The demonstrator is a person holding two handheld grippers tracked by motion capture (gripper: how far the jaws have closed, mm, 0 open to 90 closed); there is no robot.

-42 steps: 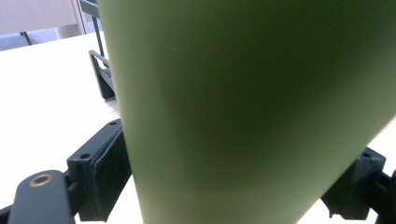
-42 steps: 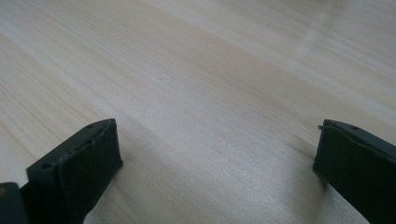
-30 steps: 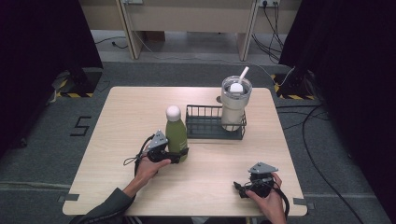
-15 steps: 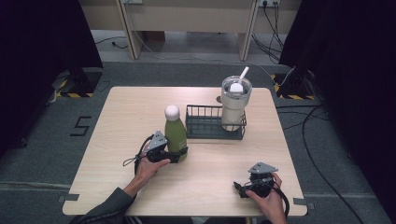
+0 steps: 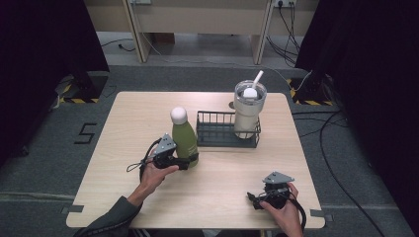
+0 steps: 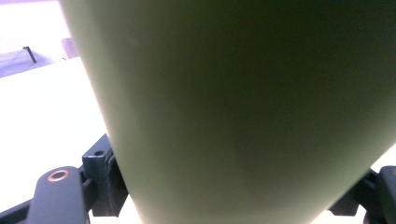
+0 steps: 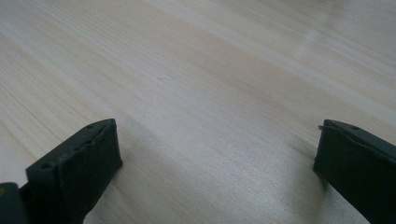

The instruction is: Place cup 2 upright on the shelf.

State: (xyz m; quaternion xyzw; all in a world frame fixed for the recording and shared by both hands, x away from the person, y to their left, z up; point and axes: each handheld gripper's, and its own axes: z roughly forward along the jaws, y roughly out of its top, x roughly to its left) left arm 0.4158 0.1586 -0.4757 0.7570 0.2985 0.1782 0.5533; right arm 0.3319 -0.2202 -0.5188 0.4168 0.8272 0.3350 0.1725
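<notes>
A green bottle (image 5: 184, 140) with a round white cap stands upright on the wooden table (image 5: 138, 118), left of centre. My left gripper (image 5: 190, 160) is at the bottle's base with a jaw on each side, shut on it. In the left gripper view the green bottle (image 6: 233, 102) sits right between the black fingers (image 6: 100, 186). My right gripper (image 5: 253, 198) rests low near the table's front right edge. Its jaws stand wide apart in the right gripper view (image 7: 217, 158), with only bare wood between them.
A black wire basket (image 5: 217, 140) sits just right of the bottle. A pale tumbler (image 5: 248, 111) with a lid and a white straw stands in the basket's right end. Cables lie on the floor beyond the table's right side.
</notes>
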